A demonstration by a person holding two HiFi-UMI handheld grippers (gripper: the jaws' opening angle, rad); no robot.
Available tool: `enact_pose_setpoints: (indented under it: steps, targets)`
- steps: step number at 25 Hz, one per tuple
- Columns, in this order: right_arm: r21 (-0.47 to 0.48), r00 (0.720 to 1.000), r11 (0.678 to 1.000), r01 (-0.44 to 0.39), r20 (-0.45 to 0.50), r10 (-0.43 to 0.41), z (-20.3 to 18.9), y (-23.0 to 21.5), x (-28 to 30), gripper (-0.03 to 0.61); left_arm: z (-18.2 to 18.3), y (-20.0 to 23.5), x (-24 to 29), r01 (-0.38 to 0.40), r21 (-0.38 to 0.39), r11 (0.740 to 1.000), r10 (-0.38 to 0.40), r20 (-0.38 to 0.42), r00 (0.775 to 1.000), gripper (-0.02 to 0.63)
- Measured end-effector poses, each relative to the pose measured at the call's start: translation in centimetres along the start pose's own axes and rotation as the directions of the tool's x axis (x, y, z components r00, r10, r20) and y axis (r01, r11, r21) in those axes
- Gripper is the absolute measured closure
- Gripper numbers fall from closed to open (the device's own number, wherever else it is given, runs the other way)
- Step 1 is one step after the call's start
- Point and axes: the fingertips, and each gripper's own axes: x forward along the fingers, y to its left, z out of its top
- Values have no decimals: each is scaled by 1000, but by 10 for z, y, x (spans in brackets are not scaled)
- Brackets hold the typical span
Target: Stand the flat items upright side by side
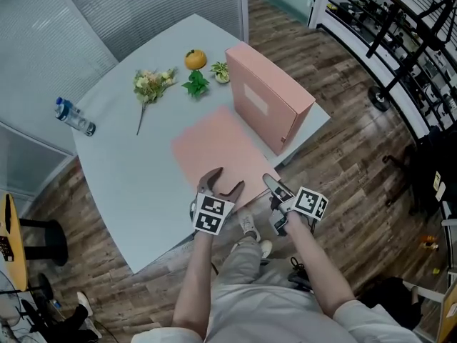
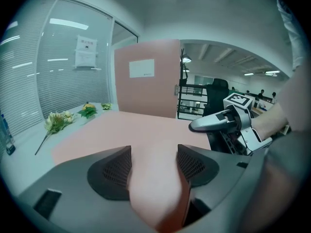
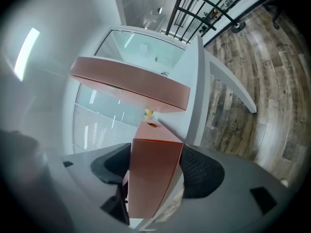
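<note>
A flat pink box (image 1: 218,148) lies on the pale table (image 1: 121,170), its near end reaching the table's front edge. A second pink box (image 1: 268,102) stands upright behind it at the right, a white label on its face (image 2: 142,68). My left gripper (image 1: 225,183) is at the flat box's near corner, and that corner (image 2: 153,178) fills the gap between its jaws. My right gripper (image 1: 275,190) is shut on the same box's near right edge, the box's side (image 3: 153,174) wedged between the pads.
At the table's far side lie a flower bunch (image 1: 151,86), an orange (image 1: 195,59) and green leaves (image 1: 196,84). A water bottle (image 1: 73,116) lies at the left edge. A glass partition with blinds (image 2: 63,72) stands behind the table, and wood floor (image 1: 343,163) lies right.
</note>
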Motion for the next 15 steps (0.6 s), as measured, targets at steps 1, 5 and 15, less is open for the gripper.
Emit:
enact_pose_setpoints:
  steps: [1,5,15]
  targets:
    - [-19,1000,1000,-1,0,1,1,4,-1,252,1,0,-2,6,-18,1000,-6,9,1000,313]
    - [-89,1000,996,1,2,0,6,18,-3,253,5,2,-6,35,-79,996,-32,43,999,313]
    - [-238,1000,971,8,-18,-13,15,51,-11,256,17,2,-19,97,-196,976,-68,150,986,313]
